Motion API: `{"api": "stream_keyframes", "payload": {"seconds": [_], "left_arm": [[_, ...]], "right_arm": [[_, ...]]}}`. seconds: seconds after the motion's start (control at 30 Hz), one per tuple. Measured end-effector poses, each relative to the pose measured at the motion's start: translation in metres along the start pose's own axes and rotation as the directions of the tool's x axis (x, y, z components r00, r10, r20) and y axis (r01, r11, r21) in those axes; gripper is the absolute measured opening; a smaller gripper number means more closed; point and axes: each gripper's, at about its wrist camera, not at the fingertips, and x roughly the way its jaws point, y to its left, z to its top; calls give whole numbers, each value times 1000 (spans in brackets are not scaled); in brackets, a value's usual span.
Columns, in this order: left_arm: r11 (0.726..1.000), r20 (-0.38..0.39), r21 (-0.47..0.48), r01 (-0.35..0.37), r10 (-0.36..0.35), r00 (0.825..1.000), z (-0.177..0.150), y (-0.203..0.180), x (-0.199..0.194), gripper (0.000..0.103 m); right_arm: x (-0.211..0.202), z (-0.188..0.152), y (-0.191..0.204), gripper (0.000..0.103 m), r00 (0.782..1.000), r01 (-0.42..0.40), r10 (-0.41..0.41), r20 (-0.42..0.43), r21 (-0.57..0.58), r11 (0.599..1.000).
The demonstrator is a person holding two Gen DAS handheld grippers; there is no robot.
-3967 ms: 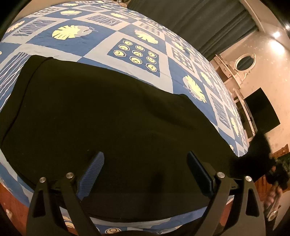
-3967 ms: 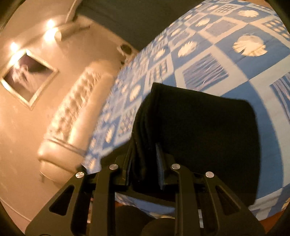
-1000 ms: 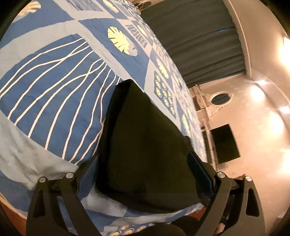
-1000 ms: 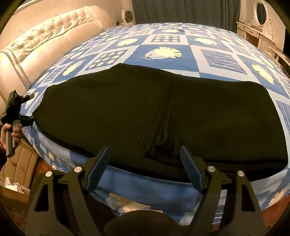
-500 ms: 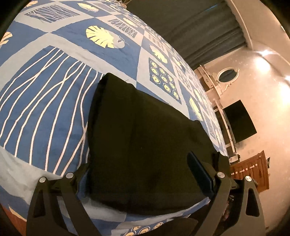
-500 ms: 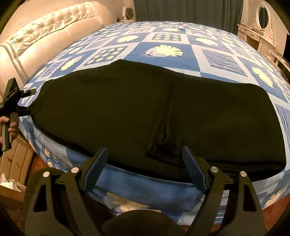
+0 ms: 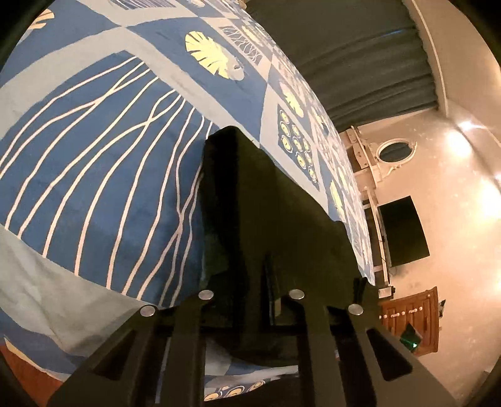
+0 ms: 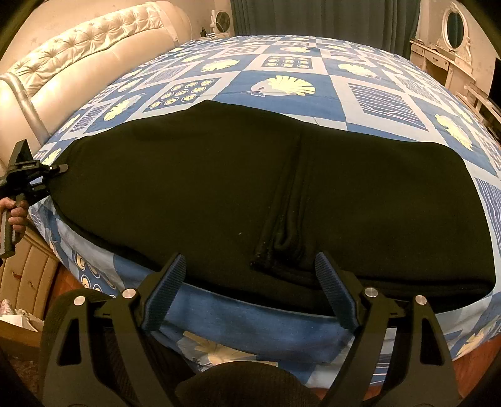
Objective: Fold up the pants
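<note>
Bed point(image 8: 281, 84), covered by a blue-and-white patchwork bedspread printed with shells, leaves and wavy lines; it fills most of both views. A tufted cream headboard point(image 8: 78, 56) stands at the upper left of the right wrist view, with dark curtains point(image 8: 313, 15) behind the far end of the bed and a white dresser with an oval mirror point(image 8: 454, 22) at the upper right.

Black pants point(image 8: 219, 188), laid flat across the near edge of the bed and stretching from left to right, with the centre seam and a small bunched fold near the front edge, just ahead of the right tool. In the left wrist view the same pants point(image 7: 266, 203) run away from the camera as a long dark strip, one end gathered at the tool.

Right tool point(image 8: 250, 281), jaws wide apart, hovering over the front edge of the pants with the fabric lying between and beyond its ribbed blue pads; the pads do not press on the cloth.

Left tool point(image 7: 247, 281), jaws closing to a narrow gap on the end of the pants, with black fabric pinched between them. In the right wrist view this tool point(image 8: 56, 170) appears at the far left, meeting the left end of the pants, with a hand point(image 8: 15, 213) gripping its handle.
</note>
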Motion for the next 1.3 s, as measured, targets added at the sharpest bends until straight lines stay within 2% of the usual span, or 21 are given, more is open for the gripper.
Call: {"api": "stream_keyframes", "payload": {"seconds": [0.17, 0.33, 0.5, 0.7, 0.87, 1.07, 1.2, 1.3], "left_arm": [[999, -4, -40, 12, -12, 1000, 4, -5, -2, 13], [999, 4, -25, 25, -25, 1000, 8, -25, -8, 13], [998, 20, 39, 51, -52, 998, 9, -67, -18, 13], [980, 12, 173, 93, -97, 995, 2, -151, -11, 13], [943, -50, 295, 151, -143, 988, -12, -236, 17, 13], [894, -151, 398, 208, -159, 976, -43, -311, 69, 13], [875, -212, 431, 220, -139, 967, -64, -337, 110, 13], [877, -252, 433, 208, -103, 962, -80, -346, 148, 13]], "right_arm": [[0, 0, 0, 85, 1000, -2, 2, 2, 2, 1000], [-1, 1, -3, 85, 1000, -14, 13, 9, 15, 1000], [-4, 0, -7, 85, 999, -29, 28, 29, 31, 999], [-14, 0, -18, 85, 996, -61, 55, 75, 77, 995], [-25, -1, -31, 85, 989, -108, 92, 118, 135, 985], [-34, -8, -50, 85, 982, -146, 119, 147, 189, 971], [-41, -14, -70, 85, 979, -152, 115, 166, 232, 961], [-44, -22, -86, 85, 979, -158, 112, 173, 276, 948]]}}
